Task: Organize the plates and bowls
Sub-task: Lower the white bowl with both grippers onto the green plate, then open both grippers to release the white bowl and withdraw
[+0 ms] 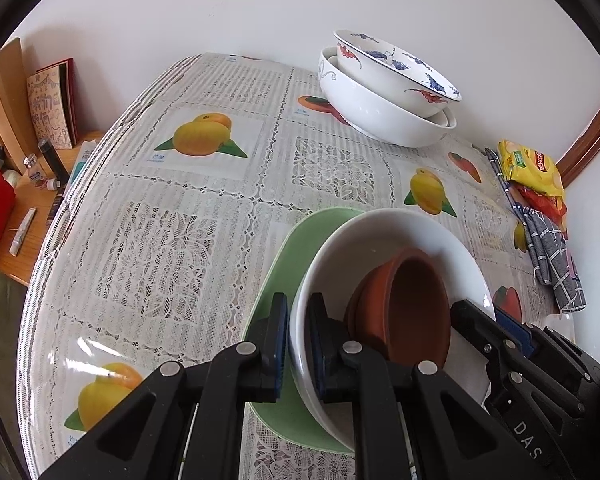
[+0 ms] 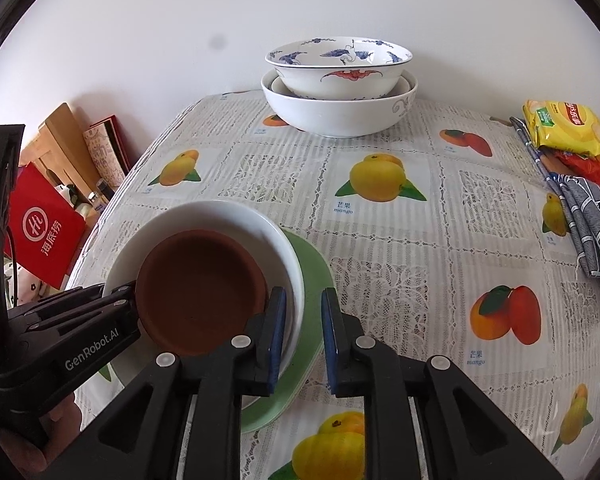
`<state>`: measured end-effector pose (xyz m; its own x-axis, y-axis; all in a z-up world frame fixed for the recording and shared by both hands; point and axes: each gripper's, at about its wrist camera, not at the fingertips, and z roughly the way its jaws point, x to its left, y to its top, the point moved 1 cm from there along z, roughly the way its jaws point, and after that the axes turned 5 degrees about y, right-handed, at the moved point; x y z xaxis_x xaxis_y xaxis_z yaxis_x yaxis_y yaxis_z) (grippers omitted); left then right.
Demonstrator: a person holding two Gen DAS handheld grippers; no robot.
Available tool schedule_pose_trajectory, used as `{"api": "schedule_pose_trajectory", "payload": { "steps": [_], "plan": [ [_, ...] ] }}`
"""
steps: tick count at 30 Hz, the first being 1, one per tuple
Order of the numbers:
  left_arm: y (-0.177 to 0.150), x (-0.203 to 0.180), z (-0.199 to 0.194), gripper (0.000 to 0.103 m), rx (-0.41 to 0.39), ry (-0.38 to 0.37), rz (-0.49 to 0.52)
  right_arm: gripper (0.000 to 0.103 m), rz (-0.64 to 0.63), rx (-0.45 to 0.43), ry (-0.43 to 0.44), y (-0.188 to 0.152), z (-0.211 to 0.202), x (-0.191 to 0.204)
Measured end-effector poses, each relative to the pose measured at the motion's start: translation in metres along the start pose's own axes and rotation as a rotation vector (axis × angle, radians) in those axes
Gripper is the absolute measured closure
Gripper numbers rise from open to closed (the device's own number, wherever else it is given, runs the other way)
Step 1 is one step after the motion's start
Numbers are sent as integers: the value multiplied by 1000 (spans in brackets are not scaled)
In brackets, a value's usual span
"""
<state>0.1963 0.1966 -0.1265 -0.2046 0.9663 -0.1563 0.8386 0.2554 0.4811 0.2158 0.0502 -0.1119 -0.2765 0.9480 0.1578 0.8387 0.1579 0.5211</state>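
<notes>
A brown clay bowl [image 1: 412, 304] sits inside a white bowl [image 1: 396, 236], which rests on a green plate [image 1: 284, 256]. My left gripper [image 1: 298, 346] is shut on the white bowl's near rim. In the right wrist view the same stack shows: brown bowl [image 2: 198, 288], white bowl [image 2: 228, 216], green plate [image 2: 314, 276]. My right gripper [image 2: 304, 336] straddles the white bowl's rim with its jaws apart, a gap on the outer side. At the back, a blue-and-red patterned bowl [image 2: 340, 68] is nested in a large white bowl [image 2: 336, 112].
The table wears a lace cloth with fruit prints [image 2: 380, 184]. Yellow snack packets [image 2: 564, 128] and a grey checked cloth [image 2: 588, 216] lie at the right edge. A side table with a red bag [image 2: 40, 224], books and bottles stands to the left.
</notes>
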Motion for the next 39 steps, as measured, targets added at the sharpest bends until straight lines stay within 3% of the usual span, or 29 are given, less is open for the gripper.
{"api": "schedule_pose_trajectory", "payload": {
  "steps": [10,27,30,32,34,39],
  "plan": [
    [-4,0,-15,90,-7,-2,-7,86,7,-13,6,-6,-11,1],
    [-30,-8,-61,77,-61,50,3,76,-5,-63,21,-33,-60,0],
    [-36,-17,-75,71,-96,62,22,69,-12,-88,-3,-40,-79,-7],
    [-40,-26,-88,58,-130,62,38,51,-25,-103,-38,-46,-92,-12],
    [-45,-38,-101,55,-170,58,58,49,-16,-137,-65,-53,-109,-19],
    [-60,-67,-134,37,-249,23,98,33,26,-174,-114,-72,-146,-43]
  ]
}}
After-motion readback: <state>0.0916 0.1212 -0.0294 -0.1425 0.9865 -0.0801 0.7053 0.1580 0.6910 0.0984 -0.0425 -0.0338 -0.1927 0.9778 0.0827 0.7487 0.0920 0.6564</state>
